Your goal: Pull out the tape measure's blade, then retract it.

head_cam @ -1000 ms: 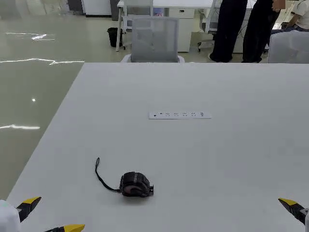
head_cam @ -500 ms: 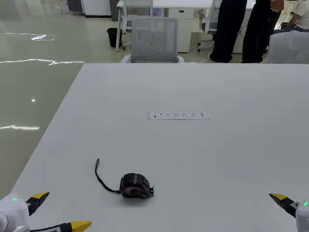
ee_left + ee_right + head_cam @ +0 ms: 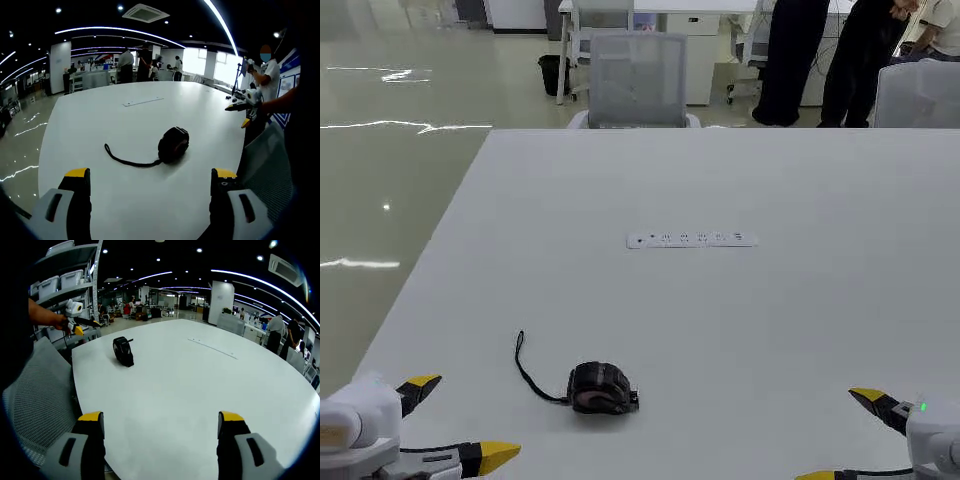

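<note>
— Since the check one second ago, what has changed at the bench?
— Both grippers have advanced. I have brought the left gripper (image 3: 465, 418) up from the lower left corner of the head view. The right gripper (image 3: 838, 436) has come up from the lower right, and both of its yellow tips now show instead of one.
— Jaw state?
— Left: jaws spread wide, nothing between them. Right: likewise spread wide, holding nothing. Neither gripper touches the work.
— Position of the tape measure?
— Unchanged. The tape measure (image 3: 602, 388) lies on the white table (image 3: 770, 320) near its front edge, between the two grippers and closer to the left one. Its blade is wound in. Its black wrist strap (image 3: 525, 362) trails off to the left. In the left gripper view the case sits ahead of my jaws, slightly right of centre. In the right gripper view it lies well ahead, to the left.
— Other items?
— A power strip (image 3: 691, 239) lies at mid-table, well apart from the tape measure
</note>
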Demonstrator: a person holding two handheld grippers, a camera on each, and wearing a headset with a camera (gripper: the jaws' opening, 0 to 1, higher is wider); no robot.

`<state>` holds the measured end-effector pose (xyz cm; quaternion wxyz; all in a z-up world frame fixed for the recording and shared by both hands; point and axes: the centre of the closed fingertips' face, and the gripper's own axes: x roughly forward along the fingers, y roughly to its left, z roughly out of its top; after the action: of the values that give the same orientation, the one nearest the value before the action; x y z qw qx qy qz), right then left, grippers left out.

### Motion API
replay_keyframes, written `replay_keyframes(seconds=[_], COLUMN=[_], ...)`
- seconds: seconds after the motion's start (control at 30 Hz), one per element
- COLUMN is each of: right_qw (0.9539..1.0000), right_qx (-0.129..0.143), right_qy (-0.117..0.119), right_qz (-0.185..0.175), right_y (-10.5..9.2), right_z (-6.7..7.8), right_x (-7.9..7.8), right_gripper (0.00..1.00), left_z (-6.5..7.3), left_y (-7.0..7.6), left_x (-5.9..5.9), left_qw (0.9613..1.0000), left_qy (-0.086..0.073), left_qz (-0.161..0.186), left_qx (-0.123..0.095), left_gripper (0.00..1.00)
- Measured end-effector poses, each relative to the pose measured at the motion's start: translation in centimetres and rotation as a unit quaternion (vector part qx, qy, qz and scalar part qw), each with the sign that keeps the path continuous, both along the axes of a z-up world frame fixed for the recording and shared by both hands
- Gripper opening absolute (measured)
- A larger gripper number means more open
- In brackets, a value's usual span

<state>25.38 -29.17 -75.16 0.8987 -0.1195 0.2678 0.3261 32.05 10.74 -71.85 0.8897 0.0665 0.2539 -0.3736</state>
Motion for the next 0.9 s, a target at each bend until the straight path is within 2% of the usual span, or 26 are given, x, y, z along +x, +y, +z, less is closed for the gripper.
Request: replay_keyframes(seconds=[0.2, 0.33, 0.77, 0.9], right_qw=[0.9999, 0.9998, 0.9989, 0.9983], right_qx=[0.0, 0.002, 0.006, 0.008], right_qy=[0.004, 0.007, 0.007, 0.005], right_qz=[0.012, 0.019, 0.045, 0.058], right_y=[0.9, 1.4, 3.8, 4.9], right_z=[-0.4, -0.5, -0.5, -0.5], right_x=[0.5, 1.0, 2.9, 3.5], right_gripper=[0.96, 0.96, 0.94, 0.93], left_z=[-0.3, -0.8, -0.5, -0.8], left_y=[-1.3, -2.4, -5.4, -6.3], left_x=[0.8, 1.2, 3.1, 3.4], left_qw=[0.9996, 0.998, 0.9911, 0.9868], left_qy=[0.004, 0.007, 0.004, 0.007], left_qz=[-0.027, -0.057, -0.124, -0.149], left_qx=[0.011, 0.026, 0.049, 0.062], left_gripper=[0.99, 0.99, 0.99, 0.99])
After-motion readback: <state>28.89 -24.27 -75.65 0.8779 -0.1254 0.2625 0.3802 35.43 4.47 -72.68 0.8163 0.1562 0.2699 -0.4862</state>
